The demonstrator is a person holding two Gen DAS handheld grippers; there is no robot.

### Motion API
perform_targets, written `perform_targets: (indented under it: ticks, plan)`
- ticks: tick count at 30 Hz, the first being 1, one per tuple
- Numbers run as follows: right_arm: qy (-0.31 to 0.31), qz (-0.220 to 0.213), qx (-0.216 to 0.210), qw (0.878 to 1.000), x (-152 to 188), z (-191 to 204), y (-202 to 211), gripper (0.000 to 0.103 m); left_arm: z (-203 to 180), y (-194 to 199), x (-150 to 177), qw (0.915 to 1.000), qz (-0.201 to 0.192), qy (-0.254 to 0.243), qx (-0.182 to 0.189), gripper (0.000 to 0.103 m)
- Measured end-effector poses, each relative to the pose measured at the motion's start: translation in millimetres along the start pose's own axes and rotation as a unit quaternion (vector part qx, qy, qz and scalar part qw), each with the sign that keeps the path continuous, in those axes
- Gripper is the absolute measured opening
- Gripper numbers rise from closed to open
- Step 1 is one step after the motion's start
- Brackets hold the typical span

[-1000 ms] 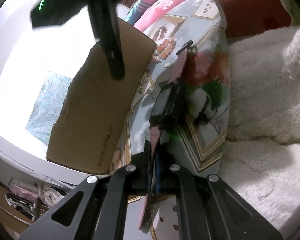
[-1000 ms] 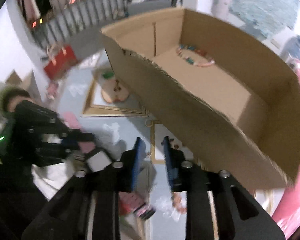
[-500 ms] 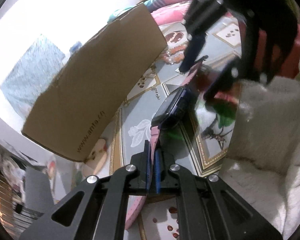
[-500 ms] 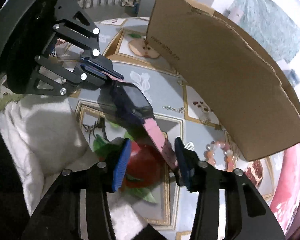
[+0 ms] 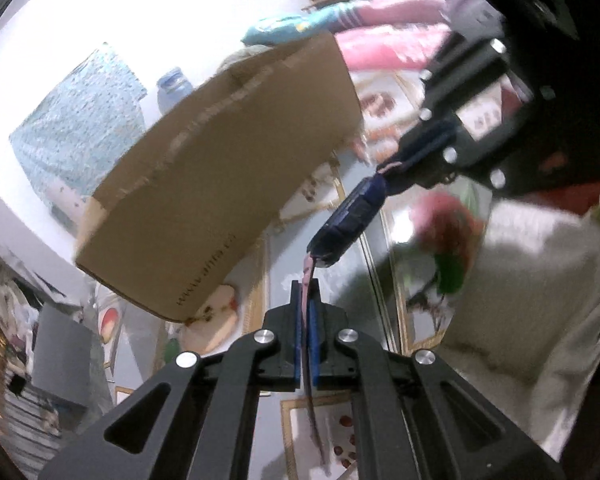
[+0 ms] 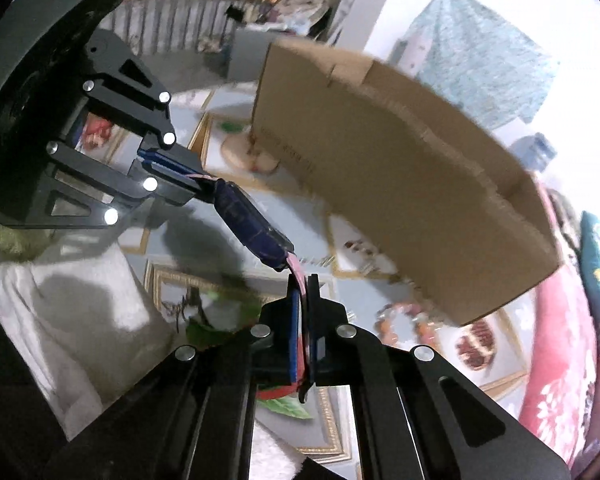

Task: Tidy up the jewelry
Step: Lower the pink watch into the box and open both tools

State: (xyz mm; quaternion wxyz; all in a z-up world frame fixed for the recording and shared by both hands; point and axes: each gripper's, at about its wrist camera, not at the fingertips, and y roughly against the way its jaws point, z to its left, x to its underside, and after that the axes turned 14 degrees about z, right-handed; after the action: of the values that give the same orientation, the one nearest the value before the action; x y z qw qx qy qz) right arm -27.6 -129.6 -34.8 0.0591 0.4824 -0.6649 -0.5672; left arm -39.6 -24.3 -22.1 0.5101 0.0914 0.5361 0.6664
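A watch with a dark blue case [image 5: 350, 218] and a pink strap hangs in the air between both grippers. My left gripper [image 5: 307, 294] is shut on one end of the strap. My right gripper [image 6: 305, 292] is shut on the other end; it shows in the left wrist view [image 5: 408, 162] at upper right. The watch case [image 6: 252, 224] also shows in the right wrist view, with the left gripper [image 6: 176, 168] behind it. A brown cardboard box [image 5: 220, 184] stands just beyond the watch; it also shows in the right wrist view [image 6: 400, 184].
A beaded bracelet [image 6: 404, 316] lies on the patterned tablecloth [image 6: 340, 240] near the box corner. A thin chain [image 6: 320, 260] lies by the box wall. White fluffy fabric [image 5: 520, 280] covers the table's near side. Pink bedding [image 6: 556, 340] lies to the right.
My right gripper has closed on the free end of the pink strap, which it straddled open half a second ago. The watch now hangs stretched between both grippers, lifted higher beside the box.
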Motion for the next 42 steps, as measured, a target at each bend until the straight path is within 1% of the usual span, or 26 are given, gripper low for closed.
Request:
perform_targets:
  ticks: [2, 8, 10, 12, 14, 16, 18, 20, 21, 22, 23, 24, 25, 26, 28, 29, 31, 33, 34, 35, 36, 37, 38, 40, 41, 42]
  plan:
    - [-0.013, -0.016, 0.011, 1.0, -2, -4, 12, 0.002, 5, 10, -5, 0.9999, -0.008, 0.007, -0.005, 0.003]
    - [-0.056, -0.076, 0.043, 0.995, -19, -35, 55, 0.002, 28, 47, -38, 0.9985, -0.041, 0.021, -0.029, 0.003]
    - [-0.064, -0.091, 0.05, 0.993, -29, -49, 64, 0.002, 42, 57, -54, 0.9975, -0.053, 0.029, -0.036, 0.003]
    - [-0.066, -0.098, 0.051, 0.992, -40, -66, 71, 0.002, 56, 62, -67, 0.9968, -0.058, 0.042, -0.035, 0.003]
    - [-0.066, -0.092, 0.038, 0.993, -57, -89, 73, 0.002, 72, 64, -83, 0.9961, -0.06, 0.058, -0.03, 0.003]
    - [-0.067, -0.073, 0.009, 0.995, -69, -115, 71, 0.002, 91, 62, -98, 0.9951, -0.061, 0.075, -0.022, 0.003]
    - [-0.071, -0.036, -0.035, 0.996, -92, -141, 55, 0.002, 110, 55, -115, 0.9936, -0.051, 0.1, 0.009, 0.003]
    - [-0.074, -0.001, -0.072, 0.995, -107, -162, 38, 0.002, 132, 38, -130, 0.9891, -0.028, 0.135, 0.05, 0.003]
    - [-0.076, 0.018, -0.09, 0.993, -115, -172, 29, 0.002, 145, 26, -137, 0.9849, -0.01, 0.154, 0.078, 0.003]
    - [-0.076, 0.049, -0.111, 0.99, -124, -184, 18, 0.002, 153, 17, -141, 0.9812, 0.004, 0.167, 0.096, 0.003]
    - [-0.074, 0.069, -0.125, 0.987, -130, -190, 9, 0.002, 167, -1, -148, 0.972, 0.032, 0.192, 0.131, 0.003]
    - [-0.07, 0.093, -0.136, 0.984, -136, -194, -1, 0.002, 174, -12, -151, 0.9654, 0.052, 0.204, 0.154, 0.003]
    - [-0.063, 0.121, -0.144, 0.98, -145, -195, -18, 0.002, 183, -25, -155, 0.9589, 0.069, 0.214, 0.173, 0.003]
    - [-0.056, 0.14, -0.148, 0.977, -152, -197, -29, 0.002, 186, -32, -157, 0.9558, 0.077, 0.22, 0.179, 0.003]
    - [-0.044, 0.171, -0.145, 0.974, -161, -198, -49, 0.002, 197, -54, -165, 0.9432, 0.105, 0.236, 0.209, 0.003]
    - [-0.039, 0.182, -0.142, 0.972, -166, -200, -56, 0.002, 203, -69, -165, 0.9313, 0.123, 0.251, 0.233, 0.003]
    - [-0.026, 0.216, -0.145, 0.965, -175, -205, -78, 0.004, 212, -96, -169, 0.9132, 0.153, 0.272, 0.262, 0.003]
    - [-0.015, 0.229, -0.128, 0.965, -181, -209, -96, 0.011, 217, -117, -171, 0.8972, 0.169, 0.291, 0.286, 0.003]
    - [-0.009, 0.241, -0.117, 0.963, -186, -210, -105, 0.013, 219, -127, -172, 0.8887, 0.179, 0.299, 0.299, 0.004]
    - [-0.007, 0.247, -0.112, 0.963, -191, -215, -113, 0.014, 220, -135, -174, 0.8818, 0.189, 0.305, 0.307, 0.007]
    - [-0.005, 0.252, -0.106, 0.962, -195, -216, -122, 0.016, 223, -144, -174, 0.8741, 0.199, 0.313, 0.314, 0.018]
    - [-0.007, 0.253, -0.101, 0.962, -196, -220, -126, 0.019, 224, -152, -174, 0.8675, 0.208, 0.321, 0.319, 0.025]
    - [-0.008, 0.253, -0.095, 0.963, -199, -222, -130, 0.022, 224, -160, -174, 0.8597, 0.215, 0.329, 0.326, 0.034]
    - [-0.013, 0.248, -0.09, 0.964, -202, -226, -131, 0.031, 226, -168, -171, 0.8488, 0.224, 0.343, 0.335, 0.041]
    - [-0.015, 0.243, -0.086, 0.966, -205, -228, -132, 0.032, 227, -169, -170, 0.8451, 0.225, 0.349, 0.336, 0.044]
    - [-0.017, 0.239, -0.082, 0.968, -207, -230, -132, 0.032, 230, -169, -169, 0.8444, 0.222, 0.357, 0.331, 0.046]
